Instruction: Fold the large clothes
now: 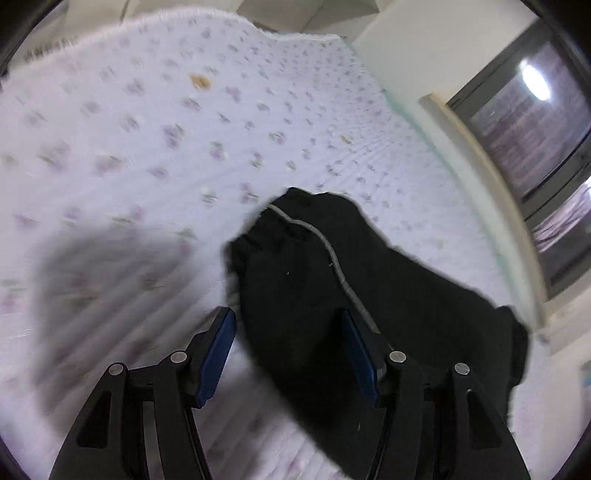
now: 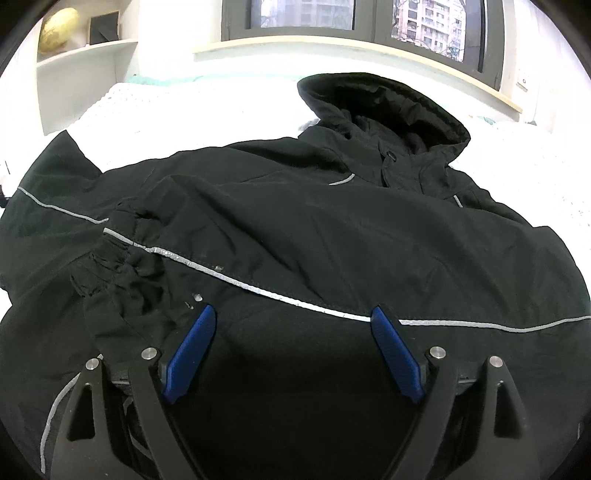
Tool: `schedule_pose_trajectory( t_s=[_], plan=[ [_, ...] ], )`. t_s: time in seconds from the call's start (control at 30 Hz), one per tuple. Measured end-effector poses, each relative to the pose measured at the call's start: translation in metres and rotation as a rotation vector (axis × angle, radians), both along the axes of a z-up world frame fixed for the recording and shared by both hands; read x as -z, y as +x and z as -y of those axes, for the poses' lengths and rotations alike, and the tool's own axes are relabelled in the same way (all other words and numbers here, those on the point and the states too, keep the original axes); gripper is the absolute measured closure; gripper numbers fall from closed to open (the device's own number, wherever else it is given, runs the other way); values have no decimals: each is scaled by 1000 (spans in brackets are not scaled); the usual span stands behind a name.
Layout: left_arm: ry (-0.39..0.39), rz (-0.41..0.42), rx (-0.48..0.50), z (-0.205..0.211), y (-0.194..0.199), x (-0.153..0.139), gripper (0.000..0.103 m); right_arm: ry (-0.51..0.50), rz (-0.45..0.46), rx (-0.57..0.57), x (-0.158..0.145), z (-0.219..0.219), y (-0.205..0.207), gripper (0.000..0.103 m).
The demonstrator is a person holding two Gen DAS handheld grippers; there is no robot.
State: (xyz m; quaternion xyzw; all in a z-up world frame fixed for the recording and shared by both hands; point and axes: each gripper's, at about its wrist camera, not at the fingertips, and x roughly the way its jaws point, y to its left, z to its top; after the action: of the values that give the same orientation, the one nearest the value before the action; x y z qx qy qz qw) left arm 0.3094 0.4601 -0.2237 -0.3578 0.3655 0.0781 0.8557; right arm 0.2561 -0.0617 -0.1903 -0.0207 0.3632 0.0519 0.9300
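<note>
Underneath, floral bedsheet (image 1: 155,122) (blurred); window (image 2: 306,14) beyond, shelf (image 2: 88,51) left.

1. This is a bedroom in a home: a wide bed (image 1: 155,122) fills most of the left wrist view, covered by a pale sheet printed with small flowers.
2. A dark-framed window (image 2: 306,16) with a light wooden sill runs along the bed's far side; tall apartment blocks stand outside it.
3. Built-in white shelves (image 2: 86,55) in the corner hold a golden rounded ornament (image 2: 59,29) and a small dark frame.
4. A black hooded jacket (image 2: 295,229) with grey reflective piping lies spread on the bed.
</note>
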Motion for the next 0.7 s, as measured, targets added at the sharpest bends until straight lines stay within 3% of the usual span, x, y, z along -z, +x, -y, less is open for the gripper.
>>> schedule_pose_trajectory(
  t_s=[0.1, 0.2, 0.23, 0.27, 0.3, 0.47, 0.57, 0.63, 0.7],
  plan=[
    [-45, 46, 12, 3, 5, 5, 35, -12, 9, 2, 0, -1, -2, 14],
    [-19, 43, 18, 11, 6, 2, 39, -15, 11, 3, 0, -1, -2, 14],
    [-2, 49, 17, 13, 5, -2, 49, -15, 11, 2, 0, -1, -2, 14],
    [13, 58, 17, 15, 3, -6, 74, -16, 11, 2, 0, -2, -2, 14],
    [33, 70, 13, 18, -1, -12, 81, -15, 11, 2, 0, -1, -2, 14],
    [217, 112, -70, 23, -41, -53, 85, -16, 12, 3, 0, -2, -2, 14],
    [291, 35, -134, 24, -46, -58, 85, -16, 11, 2, 0, -2, -2, 14],
    [364, -46, -124, 33, -40, -53, 85, -15, 11, 4, 0, -2, -1, 14],
    [406, -64, -107, 40, -41, -50, 85, -15, 11, 4, -1, -2, -1, 14]
  ],
)
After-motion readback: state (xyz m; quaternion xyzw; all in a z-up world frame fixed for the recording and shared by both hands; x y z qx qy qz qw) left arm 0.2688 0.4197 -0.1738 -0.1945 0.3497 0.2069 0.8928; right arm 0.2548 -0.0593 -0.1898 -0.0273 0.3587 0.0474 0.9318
